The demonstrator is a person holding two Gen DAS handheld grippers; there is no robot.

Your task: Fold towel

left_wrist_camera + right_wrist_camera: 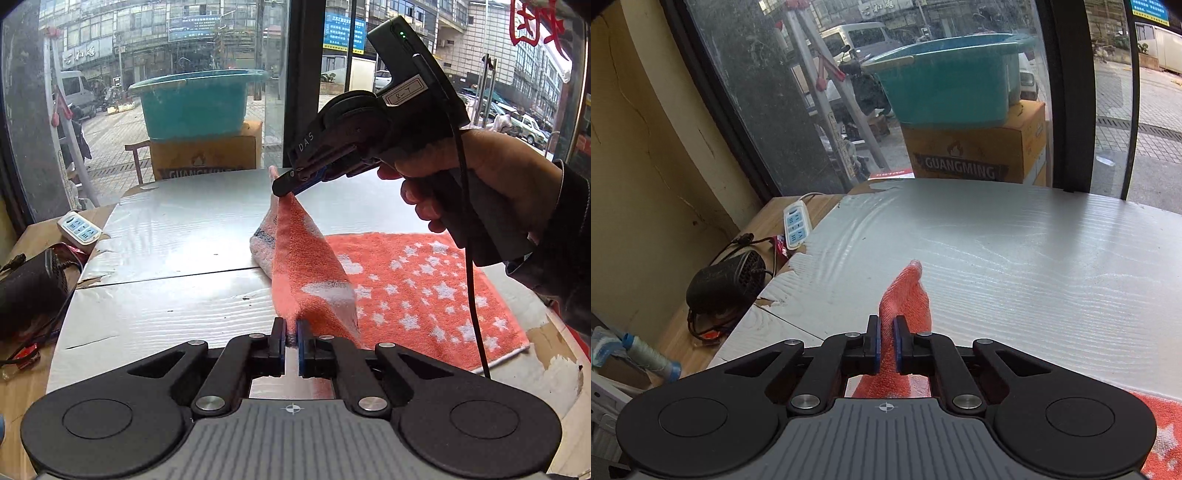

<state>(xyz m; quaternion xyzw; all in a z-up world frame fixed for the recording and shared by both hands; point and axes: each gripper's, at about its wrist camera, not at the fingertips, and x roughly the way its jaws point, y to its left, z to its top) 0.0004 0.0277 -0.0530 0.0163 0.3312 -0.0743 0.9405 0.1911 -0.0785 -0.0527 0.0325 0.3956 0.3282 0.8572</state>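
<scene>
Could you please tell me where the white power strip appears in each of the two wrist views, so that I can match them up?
Left wrist view: the power strip lies at the left edge, on the brown surface beside the white table.
Right wrist view: the power strip sits left of centre, beside the table's far left corner.
Shared landmark: the teal tub on a cardboard box outside the window.

Two black grippers [291, 345] are seen, each with blue pads, silver pivot screws and a grey ribbed base bearing a crosshair mark. The right gripper [286, 186] — lettered "DAS", white label, green light — trails a black cable [469, 258]. A dark sleeve [561, 236] is worn.
</scene>
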